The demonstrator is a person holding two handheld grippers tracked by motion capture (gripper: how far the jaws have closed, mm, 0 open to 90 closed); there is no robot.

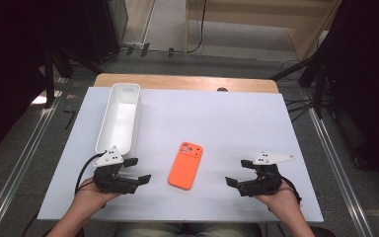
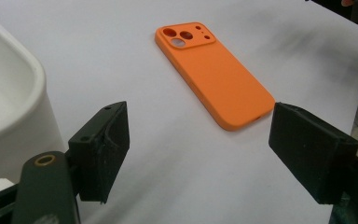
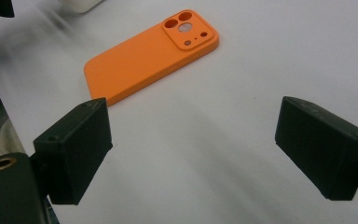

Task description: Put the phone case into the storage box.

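An orange phone case [image 1: 186, 165] lies back up on the white table sheet, camera cutouts at its far end. My left gripper [image 1: 138, 170] rests at the front left, held in a hand, its jaws open and pointing right toward the case. Across from it, my right gripper [image 1: 239, 173] sits at the front right, open and pointing left. In the left gripper view the case [image 2: 213, 74] lies ahead of the empty jaws, apart from them. From the right gripper view the case [image 3: 151, 53] lies beyond the wide black jaws.
A long white bin [image 1: 120, 117] stands empty at the left, just behind my left gripper; its rounded wall [image 2: 9, 93] is close by in the left gripper view. The white sheet [image 1: 237, 118] covers a wooden table [image 1: 187, 81]. Floor rails run along both sides.
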